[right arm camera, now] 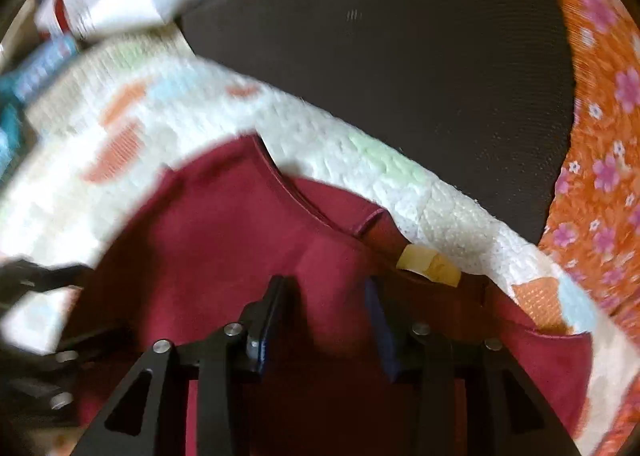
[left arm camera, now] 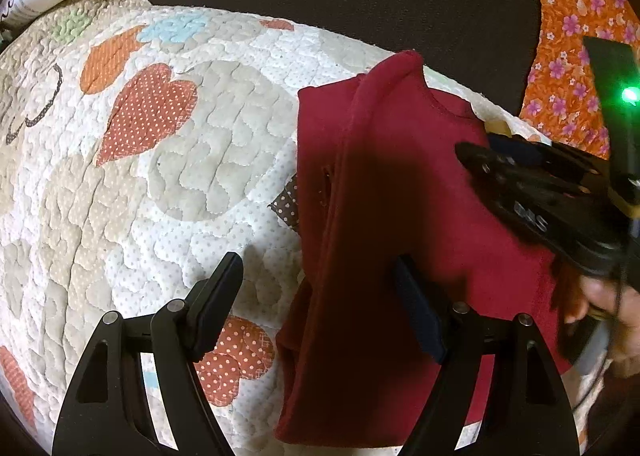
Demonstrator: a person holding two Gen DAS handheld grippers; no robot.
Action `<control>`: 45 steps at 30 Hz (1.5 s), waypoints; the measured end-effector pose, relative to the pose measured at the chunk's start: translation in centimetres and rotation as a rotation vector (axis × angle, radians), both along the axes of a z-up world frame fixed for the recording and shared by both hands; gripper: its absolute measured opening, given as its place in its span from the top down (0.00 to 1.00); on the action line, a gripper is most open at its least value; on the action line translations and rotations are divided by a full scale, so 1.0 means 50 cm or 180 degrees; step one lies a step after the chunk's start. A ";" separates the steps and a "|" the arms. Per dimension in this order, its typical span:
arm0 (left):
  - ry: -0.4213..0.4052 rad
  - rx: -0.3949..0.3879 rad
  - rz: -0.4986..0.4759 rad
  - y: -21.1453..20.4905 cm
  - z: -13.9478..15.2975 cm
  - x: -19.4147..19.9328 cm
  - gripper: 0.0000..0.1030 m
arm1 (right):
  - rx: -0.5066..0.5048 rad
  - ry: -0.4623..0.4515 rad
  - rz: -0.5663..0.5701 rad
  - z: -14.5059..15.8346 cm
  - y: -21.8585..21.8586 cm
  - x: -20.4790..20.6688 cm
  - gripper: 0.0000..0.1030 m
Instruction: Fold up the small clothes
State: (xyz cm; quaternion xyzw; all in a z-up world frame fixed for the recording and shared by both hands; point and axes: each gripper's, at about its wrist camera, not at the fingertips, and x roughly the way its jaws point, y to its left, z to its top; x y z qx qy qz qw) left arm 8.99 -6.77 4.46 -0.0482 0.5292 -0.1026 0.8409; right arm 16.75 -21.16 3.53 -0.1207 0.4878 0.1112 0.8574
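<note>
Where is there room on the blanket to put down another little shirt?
The quilt lies bare left of the red shirt, around the dotted heart patch, up to the dark strip behind. The right side is crowded: shirt, left gripper and right gripper, both open, then orange flowered cloth.

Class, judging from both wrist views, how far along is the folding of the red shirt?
Done: the red shirt lies on the quilt with its left side folded inward, a doubled edge showing. In hand: nothing; the left claw and right claw are both open above it. Left: the remaining folds.
</note>
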 end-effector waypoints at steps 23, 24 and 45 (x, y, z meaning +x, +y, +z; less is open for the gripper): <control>0.0151 -0.0388 0.0113 0.035 0.022 -0.018 0.24 | 0.0854 -0.0109 -0.0892 0.028 -0.205 -0.219 0.68; 0.0171 -0.0428 0.0116 0.038 0.025 -0.022 0.24 | 0.0978 -0.0030 -0.0920 0.011 -0.217 -0.219 0.68; 0.0333 -0.0641 0.0164 0.087 -0.033 -0.067 0.24 | 0.1242 0.0343 -0.0153 0.078 0.096 -0.022 0.54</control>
